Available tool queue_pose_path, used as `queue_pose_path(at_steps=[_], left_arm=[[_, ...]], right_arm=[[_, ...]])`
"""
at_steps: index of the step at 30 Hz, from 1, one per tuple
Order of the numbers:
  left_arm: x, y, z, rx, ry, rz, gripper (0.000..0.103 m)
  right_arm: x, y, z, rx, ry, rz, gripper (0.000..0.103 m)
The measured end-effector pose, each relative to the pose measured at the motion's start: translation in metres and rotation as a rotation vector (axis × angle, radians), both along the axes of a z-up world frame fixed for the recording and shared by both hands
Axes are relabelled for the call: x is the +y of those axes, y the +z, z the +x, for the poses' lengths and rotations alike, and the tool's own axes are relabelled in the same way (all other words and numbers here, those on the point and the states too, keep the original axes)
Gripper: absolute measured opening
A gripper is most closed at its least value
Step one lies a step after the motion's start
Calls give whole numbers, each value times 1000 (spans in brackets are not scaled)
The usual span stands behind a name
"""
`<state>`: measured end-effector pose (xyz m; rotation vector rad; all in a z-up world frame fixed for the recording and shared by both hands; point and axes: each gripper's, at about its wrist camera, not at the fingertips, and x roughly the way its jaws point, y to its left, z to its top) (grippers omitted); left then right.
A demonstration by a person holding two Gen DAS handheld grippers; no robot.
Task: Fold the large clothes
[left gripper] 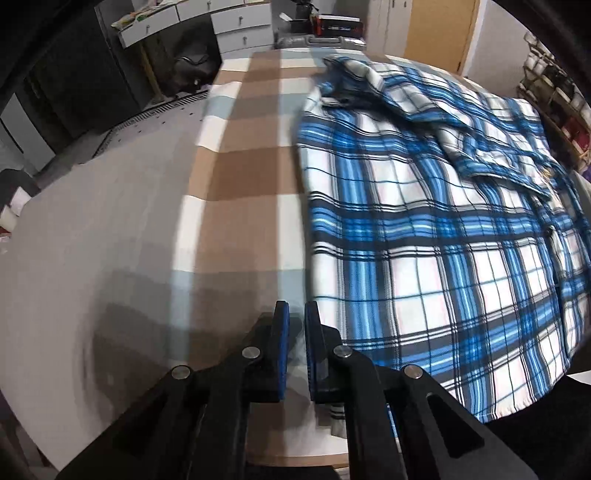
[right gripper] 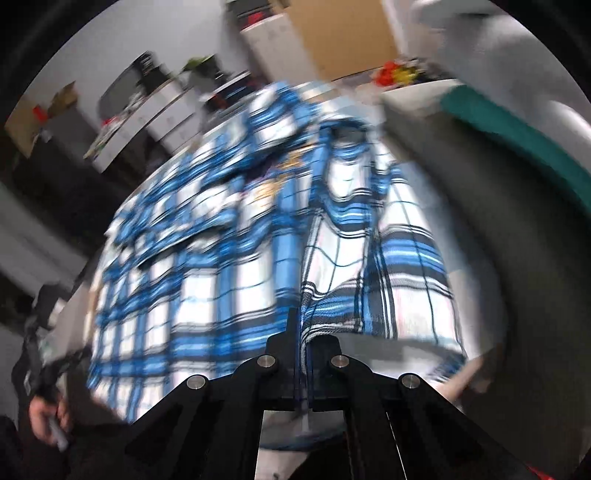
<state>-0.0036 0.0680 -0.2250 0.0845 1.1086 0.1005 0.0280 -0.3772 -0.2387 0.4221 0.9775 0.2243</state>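
Fold barely begun: shirt mostly flat, right hem pinched.

I see the shirt (left gripper: 424, 229) spread on the checked desk (left gripper: 236, 177), a sleeve rumpled toward 1 o'clock. My right tool (right gripper: 303, 332) is clamped on the hem, which tents upward; my left tool (left gripper: 295, 325) is nearly closed on nothing at the shirt's 9 o'clock edge. All folds remain.

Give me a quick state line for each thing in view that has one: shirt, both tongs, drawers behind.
Plaid shirt: spread over the checked cover, one sleeve folded across it, near edge lifted in the right wrist view.
Left tongs: shut, a bit of pale fabric between the pads; what it belongs to unclear.
Right tongs: shut on the plaid shirt's edge.
Drawers: closed.
Checked cover: lying flat.
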Motion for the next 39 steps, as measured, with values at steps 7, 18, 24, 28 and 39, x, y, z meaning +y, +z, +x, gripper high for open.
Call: queue_pose_path(at_steps=[7, 18, 24, 28, 39], left_arm=[[-15, -6, -12, -1, -18, 32, 4], [-12, -3, -14, -29, 24, -44, 4], [-11, -6, -10, -11, 35, -44, 4], [-7, -9, -8, 6, 44, -69, 4], [-8, -9, -7, 17, 40, -70, 4]], right_arm=[[8, -7, -5, 154, 113, -49, 17], [-53, 33, -20, 71, -8, -325, 78], [-53, -22, 24, 281, 7, -353, 77], [-60, -35, 32, 289, -43, -343, 70], [-50, 10, 8, 89, -31, -586, 1]])
